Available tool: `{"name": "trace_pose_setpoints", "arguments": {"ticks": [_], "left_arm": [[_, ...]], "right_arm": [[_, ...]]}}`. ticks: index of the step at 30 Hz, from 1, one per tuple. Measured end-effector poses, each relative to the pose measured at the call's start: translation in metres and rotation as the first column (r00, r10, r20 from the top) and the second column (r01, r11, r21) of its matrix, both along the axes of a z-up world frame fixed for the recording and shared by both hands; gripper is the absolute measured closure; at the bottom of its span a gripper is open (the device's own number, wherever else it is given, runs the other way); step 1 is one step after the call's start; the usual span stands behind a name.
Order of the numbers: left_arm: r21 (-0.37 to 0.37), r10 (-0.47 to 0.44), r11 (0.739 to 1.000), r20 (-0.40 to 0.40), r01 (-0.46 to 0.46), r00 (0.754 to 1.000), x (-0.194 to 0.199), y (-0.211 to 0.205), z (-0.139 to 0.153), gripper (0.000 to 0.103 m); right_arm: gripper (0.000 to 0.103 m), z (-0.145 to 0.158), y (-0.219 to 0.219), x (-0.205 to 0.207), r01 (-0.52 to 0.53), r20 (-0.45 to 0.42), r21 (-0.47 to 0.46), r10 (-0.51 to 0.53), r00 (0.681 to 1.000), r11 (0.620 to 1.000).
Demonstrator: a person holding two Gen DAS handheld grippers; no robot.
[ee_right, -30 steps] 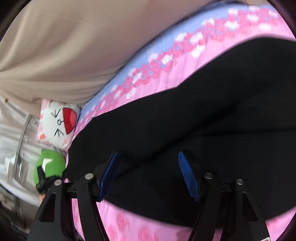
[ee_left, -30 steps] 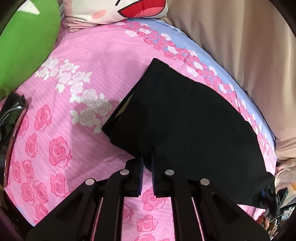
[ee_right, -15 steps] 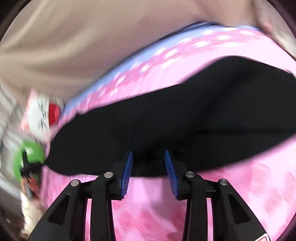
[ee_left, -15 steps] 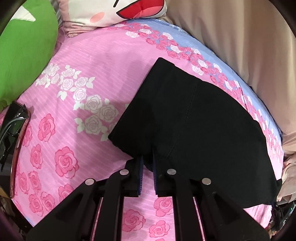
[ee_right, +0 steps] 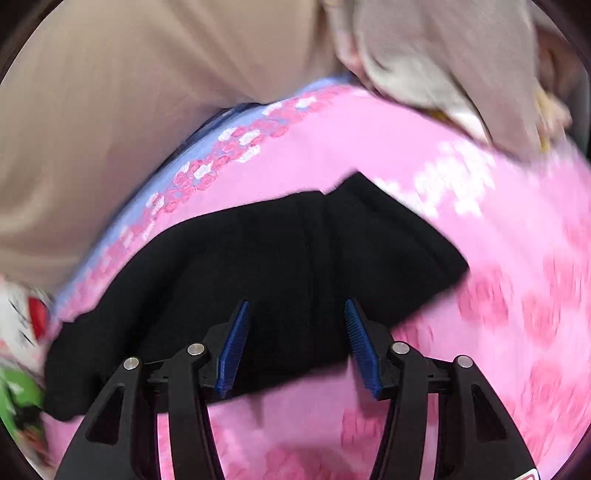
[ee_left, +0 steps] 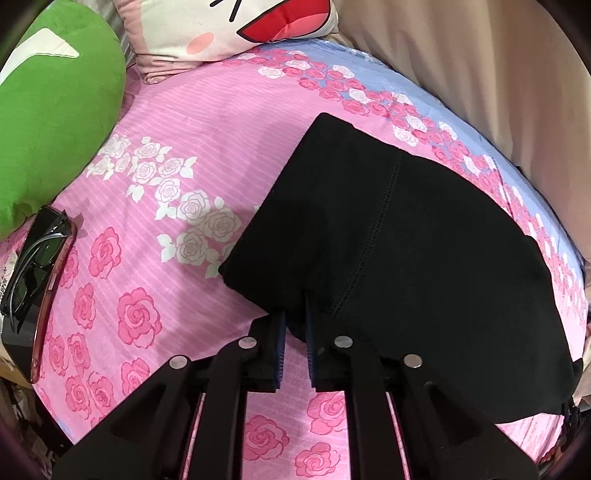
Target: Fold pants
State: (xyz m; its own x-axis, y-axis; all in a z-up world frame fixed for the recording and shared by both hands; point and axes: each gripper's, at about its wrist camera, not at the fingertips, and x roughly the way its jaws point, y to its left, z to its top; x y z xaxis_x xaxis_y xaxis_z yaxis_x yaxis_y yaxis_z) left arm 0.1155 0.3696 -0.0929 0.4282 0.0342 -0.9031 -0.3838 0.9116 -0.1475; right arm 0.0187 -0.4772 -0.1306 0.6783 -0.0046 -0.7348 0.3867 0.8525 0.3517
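Black pants [ee_left: 406, 258] lie folded flat on a pink rose-print bed sheet [ee_left: 184, 129]. My left gripper [ee_left: 293, 317] is shut on the near edge of the pants close to their left corner, with a fold of cloth pinched between the blue pads. In the blurred right wrist view the pants [ee_right: 277, 258] stretch from the lower left to an end at the right. My right gripper [ee_right: 295, 306] hangs over their near edge with its jaws closing. The blue pads stand apart over the cloth and do not press it.
A green plush [ee_left: 48, 110] and a white cartoon-face cushion [ee_left: 236, 29] lie at the far left of the bed. Dark sunglasses [ee_left: 33, 266] rest at the left edge. Beige fabric [ee_left: 498, 74] hangs along the far side. A crumpled beige cloth [ee_right: 443, 62] lies beyond the pants' end.
The right wrist view has swept to the right along the pants, so their end now shows. Its jaws narrowed, then stand wider now. The left gripper keeps its pinch in place.
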Motion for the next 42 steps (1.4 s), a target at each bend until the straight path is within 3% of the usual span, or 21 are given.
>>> {"name": "trace_pose_setpoints", "arguments": {"ticks": [2,3,6,9,10,12,15,18,20,22,24,27,28,31,34,39,40,41,42], "left_arm": [[0.003,0.008,1.0,-0.006,-0.008,1.0,0.001,0.0,0.0,0.093],[0.004,0.011,1.0,-0.012,-0.011,1.0,0.001,0.0,0.001,0.093],[0.01,0.012,1.0,-0.026,-0.012,1.0,0.004,-0.001,0.002,0.093],[0.026,0.008,1.0,-0.029,-0.007,1.0,0.004,-0.004,0.002,0.093],[0.032,0.007,0.999,-0.028,-0.006,1.0,0.004,-0.005,0.001,0.093],[0.042,0.009,0.999,-0.021,-0.008,1.0,0.003,-0.006,0.0,0.093],[0.05,0.01,0.999,-0.012,-0.01,1.0,0.002,-0.007,-0.001,0.093],[0.065,0.001,0.998,-0.02,0.001,1.0,0.003,-0.009,0.0,0.093],[0.073,0.001,0.997,-0.024,0.001,1.0,0.004,-0.01,0.0,0.093],[0.09,0.004,0.996,-0.021,-0.002,1.0,0.005,-0.012,0.0,0.093],[0.11,0.007,0.994,-0.012,-0.006,1.0,0.003,-0.016,0.0,0.092],[0.121,0.01,0.993,0.0,-0.01,1.0,0.001,-0.017,0.0,0.092],[0.124,0.008,0.992,0.001,-0.008,1.0,0.001,-0.017,0.0,0.092],[0.114,0.0,0.994,0.004,-0.001,1.0,0.001,-0.015,0.0,0.092],[0.089,-0.004,0.996,0.013,0.002,1.0,0.0,-0.012,0.0,0.092],[0.066,-0.025,0.998,0.031,0.023,0.999,-0.002,-0.009,-0.001,0.092],[0.058,-0.025,0.998,0.036,0.023,0.999,-0.002,-0.008,-0.002,0.092],[0.047,-0.026,0.999,0.045,0.024,0.999,-0.003,-0.006,-0.001,0.092],[0.043,-0.026,0.999,0.051,0.024,0.998,-0.003,-0.005,-0.001,0.092]], "right_arm": [[0.09,0.007,-0.003,0.009,-0.053,0.011,0.041,0.053,0.999,0.998],[0.09,0.025,-0.004,0.01,-0.073,0.046,0.037,0.071,0.996,0.997],[0.09,0.093,-0.021,0.003,-0.075,0.16,-0.045,0.082,0.984,0.996],[0.094,0.125,-0.052,-0.002,-0.017,0.159,-0.132,0.038,0.987,0.991],[0.103,0.121,-0.065,-0.003,0.001,0.121,-0.163,0.019,0.993,0.987],[0.103,0.092,-0.086,0.004,0.052,-0.011,-0.258,-0.057,0.998,0.965],[0.103,0.019,-0.121,0.005,0.089,-0.195,-0.191,-0.126,0.973,0.977],[0.092,0.028,-0.11,-0.02,0.123,-0.095,-0.188,-0.143,0.985,0.974],[0.08,0.052,-0.076,-0.021,0.023,-0.028,-0.156,-0.028,0.999,0.987],[0.047,0.07,-0.03,-0.009,-0.124,0.011,-0.176,0.128,0.992,0.977],[0.04,0.083,0.021,0.01,-0.276,0.007,-0.217,0.284,0.959,0.936],[0.04,0.085,0.106,0.059,-0.52,-0.034,-0.243,0.528,0.848,0.819],[0.04,0.083,0.126,0.07,-0.561,-0.052,-0.256,0.569,0.821,0.787],[0.04,0.068,0.202,0.113,-0.704,-0.11,-0.269,0.706,0.7,0.657],[0.04,0.053,0.263,0.148,-0.786,-0.145,-0.28,0.785,0.602,0.552],[0.04,0.027,0.315,0.198,-0.835,-0.18,-0.242,0.823,0.539,0.495],[0.048,0.02,0.321,0.205,-0.841,-0.187,-0.234,0.827,0.531,0.487],[0.068,0.016,0.322,0.205,-0.848,-0.189,-0.224,0.833,0.521,0.48],[0.099,0.011,0.327,0.208,-0.863,-0.187,-0.2,0.846,0.499,0.464]]}}
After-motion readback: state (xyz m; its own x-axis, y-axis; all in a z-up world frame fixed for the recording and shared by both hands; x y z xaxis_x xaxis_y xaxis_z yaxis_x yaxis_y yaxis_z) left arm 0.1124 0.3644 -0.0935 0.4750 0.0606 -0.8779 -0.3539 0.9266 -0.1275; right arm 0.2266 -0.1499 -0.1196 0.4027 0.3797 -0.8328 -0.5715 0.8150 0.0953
